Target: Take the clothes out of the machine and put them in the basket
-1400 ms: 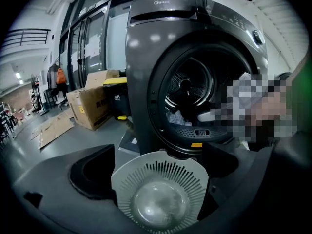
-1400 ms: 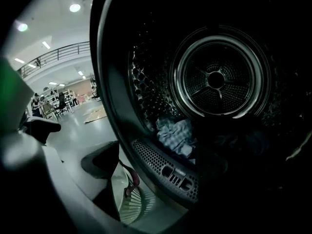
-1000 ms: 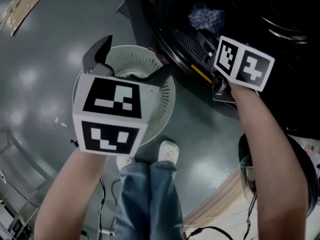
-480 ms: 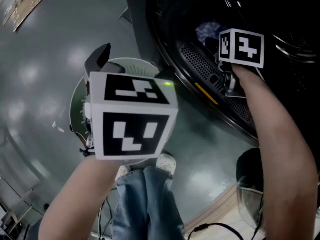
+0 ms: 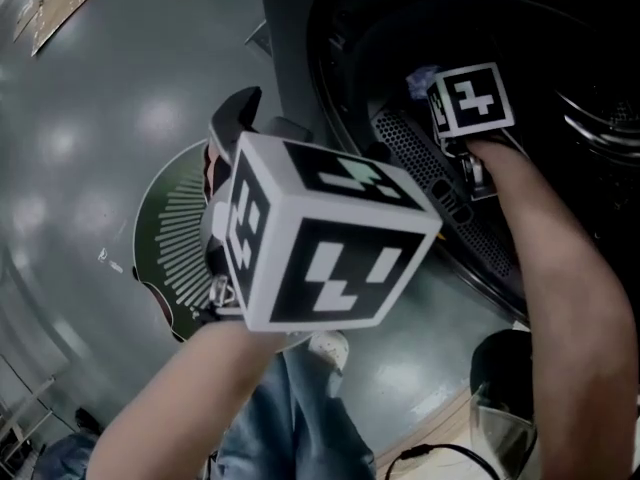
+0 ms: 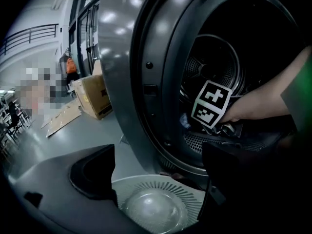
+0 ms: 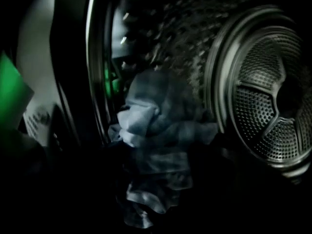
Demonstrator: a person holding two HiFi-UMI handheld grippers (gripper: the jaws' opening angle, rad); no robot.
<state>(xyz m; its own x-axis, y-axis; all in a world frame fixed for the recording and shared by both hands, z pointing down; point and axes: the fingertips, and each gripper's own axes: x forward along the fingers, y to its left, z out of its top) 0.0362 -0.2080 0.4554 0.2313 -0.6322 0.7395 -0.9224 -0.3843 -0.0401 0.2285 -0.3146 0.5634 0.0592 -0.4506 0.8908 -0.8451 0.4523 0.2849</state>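
A crumpled pale blue cloth (image 7: 151, 126) lies low in the machine's dark drum (image 7: 273, 91), and a bit of it (image 5: 420, 80) shows past the door ring. My right gripper (image 7: 156, 179) is inside the drum, its marker cube (image 5: 470, 98) just over the cloth. Its jaws are dark shapes on either side of the cloth; they have just been closing, and I see no pad pressing on the cloth. My left gripper (image 6: 161, 174) hangs open and empty outside the machine, above the white ribbed basket (image 6: 156, 204) on the floor.
The basket (image 5: 175, 258) stands on grey floor by the machine's front. A cardboard box (image 6: 92, 96) and flat cardboard (image 6: 63, 121) lie further off. The person's jeans and white shoes (image 5: 325, 348) are beside the basket. A clear container (image 5: 500, 418) and cables sit at the lower right.
The right gripper has gone deeper and lower into the drum, toward the cloth, and has rolled. The left gripper has shifted right toward the machine and now covers much of the basket.
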